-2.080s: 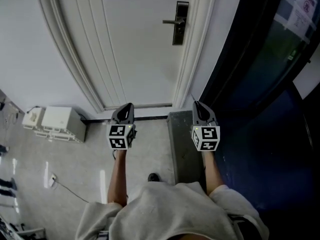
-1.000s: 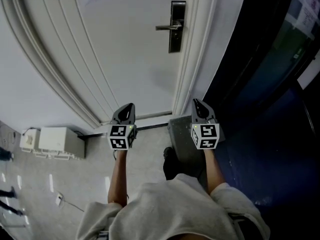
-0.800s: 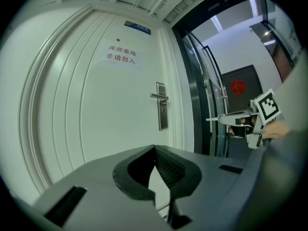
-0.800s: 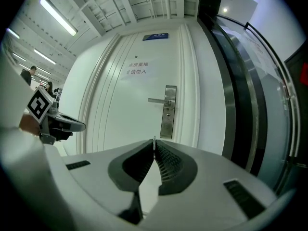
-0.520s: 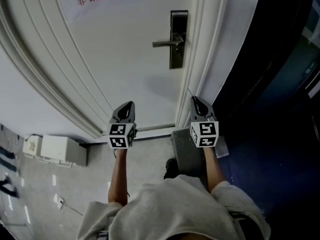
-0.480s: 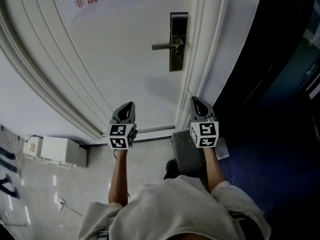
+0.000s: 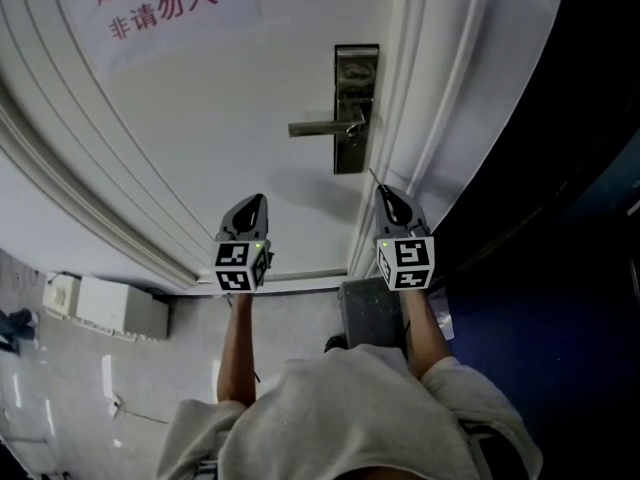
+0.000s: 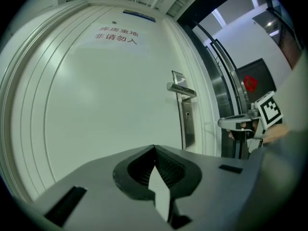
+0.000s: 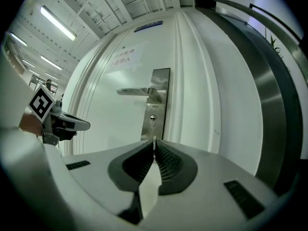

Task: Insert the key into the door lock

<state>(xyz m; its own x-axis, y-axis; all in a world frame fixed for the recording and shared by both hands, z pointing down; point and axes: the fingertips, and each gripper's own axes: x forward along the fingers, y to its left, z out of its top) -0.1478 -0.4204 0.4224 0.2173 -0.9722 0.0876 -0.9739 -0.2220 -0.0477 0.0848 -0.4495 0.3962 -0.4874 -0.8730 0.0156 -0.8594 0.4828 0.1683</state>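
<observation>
Door (image 7: 230,138): stood ahead of the person.
Sign (image 7: 160,8): on the door, above and left of the handle.
Lock plate (image 7: 354,108): near the door's right edge; the handle (image 7: 318,126) reached left from it, with the keyhole (image 9: 152,121) below the handle.
Left hand-held gripper (image 7: 254,204): before the door, below and left of the plate.
Right hand-held gripper (image 7: 385,194): below the plate and apart from it; the key (image 7: 372,175) stuck out between its jaws, keyhole straight ahead.
Box (image 7: 115,308): on the floor (image 7: 150,388), far left.
</observation>
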